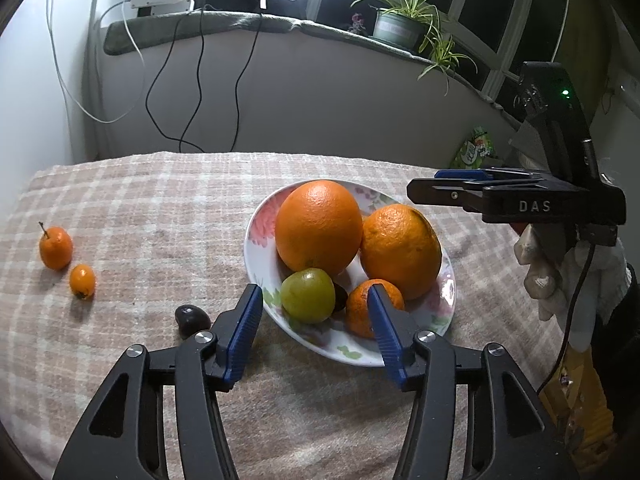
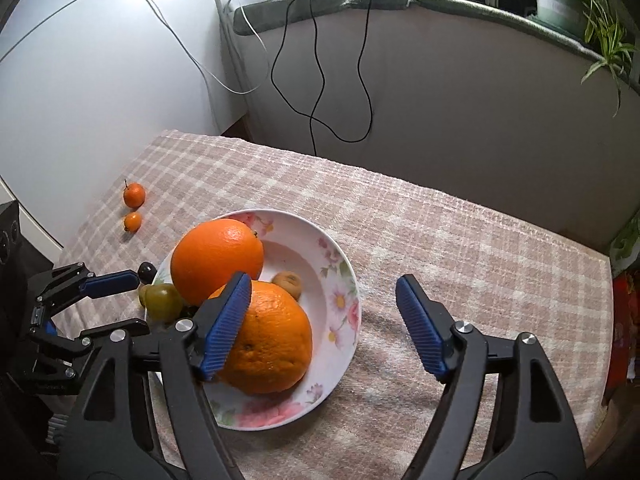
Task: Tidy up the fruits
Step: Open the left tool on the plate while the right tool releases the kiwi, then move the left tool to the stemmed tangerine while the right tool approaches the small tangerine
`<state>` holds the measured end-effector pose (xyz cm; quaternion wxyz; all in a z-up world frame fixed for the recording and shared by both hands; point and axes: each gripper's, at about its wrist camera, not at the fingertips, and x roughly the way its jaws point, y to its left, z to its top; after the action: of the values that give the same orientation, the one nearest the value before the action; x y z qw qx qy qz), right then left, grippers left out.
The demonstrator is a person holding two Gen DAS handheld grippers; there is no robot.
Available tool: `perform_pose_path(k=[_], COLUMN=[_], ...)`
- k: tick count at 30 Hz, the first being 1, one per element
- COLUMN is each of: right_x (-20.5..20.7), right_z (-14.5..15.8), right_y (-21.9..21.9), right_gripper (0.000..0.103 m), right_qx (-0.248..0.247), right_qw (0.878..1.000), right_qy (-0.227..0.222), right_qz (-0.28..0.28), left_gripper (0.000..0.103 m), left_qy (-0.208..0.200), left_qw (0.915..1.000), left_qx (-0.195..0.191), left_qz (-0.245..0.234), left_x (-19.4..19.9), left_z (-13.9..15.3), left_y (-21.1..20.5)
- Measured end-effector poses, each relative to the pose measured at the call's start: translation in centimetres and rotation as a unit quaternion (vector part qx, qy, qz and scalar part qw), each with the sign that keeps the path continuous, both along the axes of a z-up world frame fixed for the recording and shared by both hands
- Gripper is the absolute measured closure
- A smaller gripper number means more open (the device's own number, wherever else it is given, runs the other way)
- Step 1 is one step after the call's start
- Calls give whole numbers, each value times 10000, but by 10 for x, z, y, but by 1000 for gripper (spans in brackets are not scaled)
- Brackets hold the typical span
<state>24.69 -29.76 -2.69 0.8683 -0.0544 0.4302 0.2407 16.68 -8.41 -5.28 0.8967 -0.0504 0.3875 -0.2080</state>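
The fruits are being gathered into a flowered bowl (image 1: 256,240) that sits mid-frame on the checked cloth of the desk (image 1: 160,208). It already carries two big oranges (image 1: 319,227) side by side, a green fruit (image 1: 307,295) at the near rim, a small mandarin (image 1: 360,308) beside it, and something dark tucked between them that is too hidden to name.

In the left wrist view the left gripper (image 1: 315,294) hovers low over the bowl's near edge, its blue pads spread with nothing pressed between them; the green fruit and mandarin only appear in the gap. In the right wrist view the right gripper (image 2: 323,285) stands wide apart above the bowl's right side, empty, one pad overlapping the nearer orange in the picture but not clamping it. Both look to have just let go, so a drop-off step seems finished.

Three pieces remain on the cloth: a dark plum-like fruit (image 1: 192,320) just left of the bowl, and a stemmed small orange (image 1: 56,248) with a kumquat (image 1: 82,281) at mid-left. The next move probably calls for the left gripper to swing left and down onto the dark fruit, closing gently. The bowl's rim lies close by and could be nudged.

Cables (image 1: 200,92) and a potted plant (image 1: 400,26) along the sill in the upper frame are well clear.
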Motion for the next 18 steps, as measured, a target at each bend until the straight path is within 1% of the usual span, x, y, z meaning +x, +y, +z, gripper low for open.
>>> perform_pose_path(k=[9,18], right_x=[-15,-33], right_z=[13,29], right_y=[15,40], right_gripper=[26,25], right_qx=[-165,-190], right_qw=[9996,9982], right_qy=[-187,-398], right_qz=[156,413], left_gripper=[49,49], left_qy=[-49,-133], left_qw=[9999,9993], left_qx=[-102,-186], left_qz=[65,285], left_x=[-6,-15], left_z=[5,10], left_y=[8,38])
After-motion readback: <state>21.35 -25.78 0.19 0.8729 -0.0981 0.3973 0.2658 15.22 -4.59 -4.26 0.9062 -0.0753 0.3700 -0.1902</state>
